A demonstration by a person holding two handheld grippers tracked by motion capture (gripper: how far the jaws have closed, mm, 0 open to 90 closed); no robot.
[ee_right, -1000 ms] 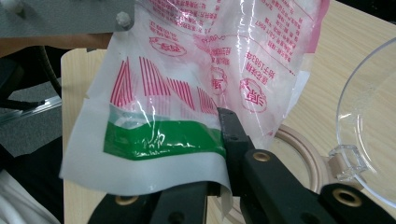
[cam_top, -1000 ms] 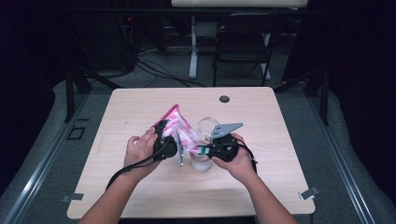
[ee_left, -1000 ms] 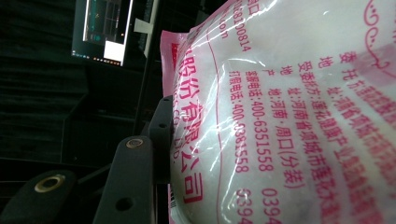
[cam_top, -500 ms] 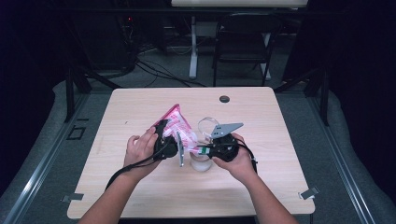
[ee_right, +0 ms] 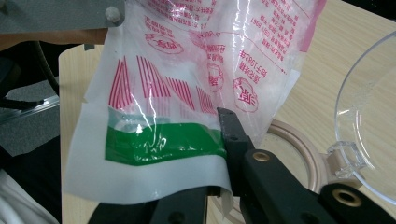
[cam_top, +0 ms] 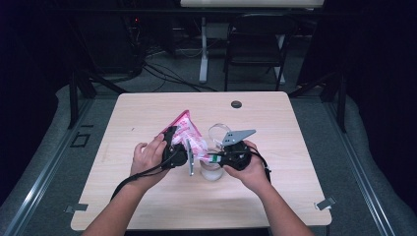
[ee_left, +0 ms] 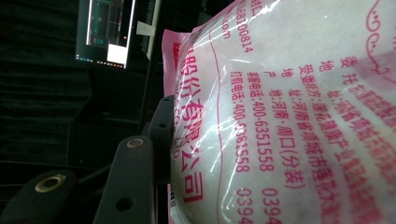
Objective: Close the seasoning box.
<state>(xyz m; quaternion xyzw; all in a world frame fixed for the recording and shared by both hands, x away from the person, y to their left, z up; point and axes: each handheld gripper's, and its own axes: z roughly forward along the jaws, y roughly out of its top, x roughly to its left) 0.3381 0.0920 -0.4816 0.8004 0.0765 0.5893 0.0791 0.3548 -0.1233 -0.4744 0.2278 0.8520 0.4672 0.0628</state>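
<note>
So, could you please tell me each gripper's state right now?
Left gripper: shut on the bag.
Right gripper: shut on the bag's edge.

on the table (cam_top: 147,206), a bag (cam_top: 189,135) leans up near the middle, between the left gripper (cam_top: 178,150) on its left and the right gripper (cam_top: 223,158) on its right. a jar (cam_top: 210,169) stands just below the bag's right end; its lid (cam_top: 218,132) lies behind.

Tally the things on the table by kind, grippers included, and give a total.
Grippers: 2, left gripper and right gripper
Plastic bags: 1, pink-printed bag
Clear containers: 1
Clear lids: 1
Total: 5
</note>
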